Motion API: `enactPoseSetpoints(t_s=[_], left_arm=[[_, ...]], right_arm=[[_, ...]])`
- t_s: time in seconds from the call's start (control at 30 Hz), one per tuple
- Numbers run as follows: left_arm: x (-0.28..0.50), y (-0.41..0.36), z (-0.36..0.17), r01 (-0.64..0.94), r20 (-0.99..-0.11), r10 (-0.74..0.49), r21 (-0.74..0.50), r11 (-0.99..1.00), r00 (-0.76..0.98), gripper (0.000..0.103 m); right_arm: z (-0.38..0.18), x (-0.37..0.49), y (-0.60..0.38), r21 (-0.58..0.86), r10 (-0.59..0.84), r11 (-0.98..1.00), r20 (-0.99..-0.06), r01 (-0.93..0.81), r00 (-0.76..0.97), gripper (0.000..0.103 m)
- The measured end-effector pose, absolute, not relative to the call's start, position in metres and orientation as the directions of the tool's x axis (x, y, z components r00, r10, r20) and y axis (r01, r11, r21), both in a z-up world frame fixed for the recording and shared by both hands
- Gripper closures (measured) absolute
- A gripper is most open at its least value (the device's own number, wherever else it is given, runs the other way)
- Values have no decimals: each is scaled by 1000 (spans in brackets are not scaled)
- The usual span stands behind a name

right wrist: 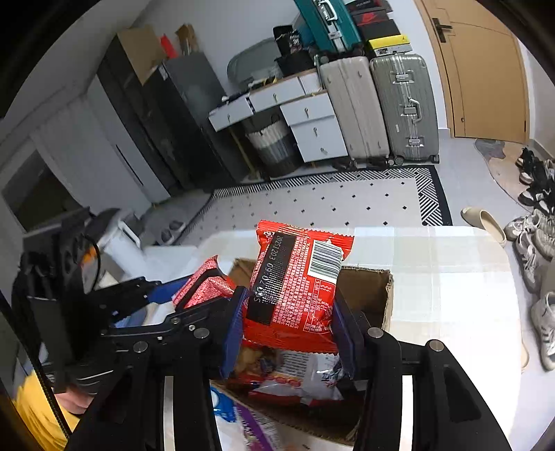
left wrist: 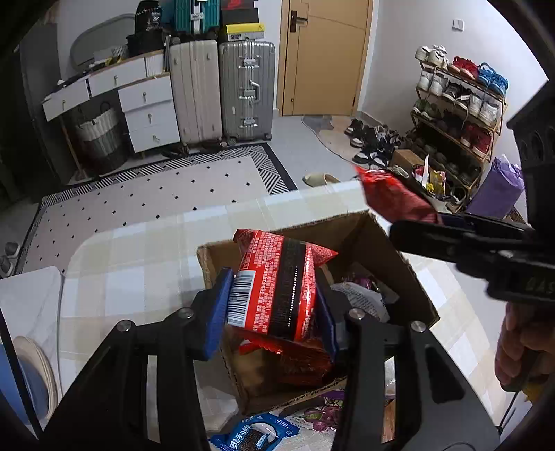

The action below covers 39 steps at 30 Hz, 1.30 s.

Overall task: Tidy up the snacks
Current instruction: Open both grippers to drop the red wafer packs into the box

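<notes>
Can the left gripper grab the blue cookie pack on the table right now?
Probably not: the left gripper has its jaws shut on a red snack packet above the box; the blue cookie pack lies beneath it.

Landmark: silver suitcase (left wrist: 247, 91), upright against the back wall.
Beige suitcase (left wrist: 196, 92): upright, touching the silver suitcase's left side.
Teal suitcase (left wrist: 194, 15): above the beige one, behind both.
White drawer unit (left wrist: 147, 112): left of the beige suitcase.
Laundry basket (left wrist: 99, 137): under the desk part, further left of the drawers.
Wooden door (left wrist: 326, 57): shut, just right of the silver suitcase.
Patterned rug (left wrist: 152, 194): on the floor before the suitcases, black striped border.
Shoe rack (left wrist: 458, 114): far right of the door, full of shoes.
Beige slipper (left wrist: 319, 179): on the floor, between rug and rack.
Purple bag (left wrist: 496, 190): beside the rack's near end.
</notes>
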<state>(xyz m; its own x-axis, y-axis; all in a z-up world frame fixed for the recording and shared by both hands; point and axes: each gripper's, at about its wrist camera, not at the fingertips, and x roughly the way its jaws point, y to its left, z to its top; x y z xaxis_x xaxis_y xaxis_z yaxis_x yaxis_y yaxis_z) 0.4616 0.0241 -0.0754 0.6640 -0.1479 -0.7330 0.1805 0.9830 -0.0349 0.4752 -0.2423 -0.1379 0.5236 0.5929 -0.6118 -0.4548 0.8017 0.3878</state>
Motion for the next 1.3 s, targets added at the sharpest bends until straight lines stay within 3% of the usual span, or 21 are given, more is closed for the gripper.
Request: enactPoseSetpoints(t_s=[0.67, 0.83, 0.93, 1.3], left_arm=[[479, 11, -113, 203, -775, -130, -2, 979, 619, 61], [479, 12, -116, 207, -784, -131, -4, 978, 607, 54], [478, 14, -113, 197, -777, -127, -4, 980, 616, 42], [460, 28, -96, 149, -756, -102, -6, 989, 646, 39]], right_arm=[[-159, 490, -219, 316, 529, 831, -704, -458, 474, 57], [-167, 496, -216, 294, 505, 839, -735, -458, 452, 56], [-171, 497, -215, 289, 494, 845, -745, -449, 449, 56], [-161, 492, -213, 239, 468, 851, -750, -468, 467, 52]])
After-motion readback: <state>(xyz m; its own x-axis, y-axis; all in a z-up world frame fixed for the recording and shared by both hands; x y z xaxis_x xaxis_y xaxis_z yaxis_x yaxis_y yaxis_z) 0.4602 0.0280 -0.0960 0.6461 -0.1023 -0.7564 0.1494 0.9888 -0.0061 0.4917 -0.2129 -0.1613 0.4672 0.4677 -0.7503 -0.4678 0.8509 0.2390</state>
